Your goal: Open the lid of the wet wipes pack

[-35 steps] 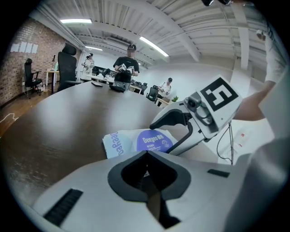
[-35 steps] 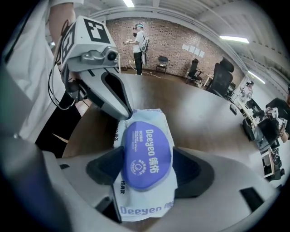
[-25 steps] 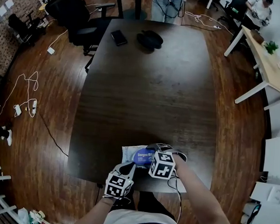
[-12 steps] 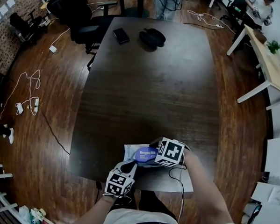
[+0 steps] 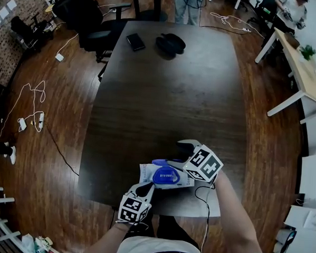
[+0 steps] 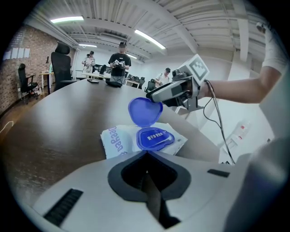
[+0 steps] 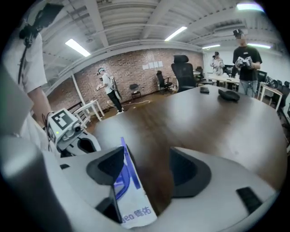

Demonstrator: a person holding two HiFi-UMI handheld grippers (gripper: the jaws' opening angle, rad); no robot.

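The wet wipes pack (image 5: 146,175) lies low in the centre of the head view, near the closest edge of the dark table (image 5: 165,86). A second ago its blue lid (image 5: 162,162) lay flat with the right gripper (image 5: 173,161) low over it; now that gripper has risen toward the upper right and the lid has swung up with it. In the left gripper view the lid (image 6: 145,111) stands nearly upright above the blue opening frame (image 6: 155,138), with the right gripper's tips at its upper edge. In the right gripper view the jaws are spread wide, and the lid (image 7: 128,174) shows edge-on against the jaw at frame left, hooked rather than pinched. The left gripper (image 5: 146,189) has kept its place, jaws closed together on nothing, tips at the pack's near edge; whether they press on it I cannot tell. The pack has barely shifted. The opening looks essentially done; what remains is to let the lid go without it dropping shut.
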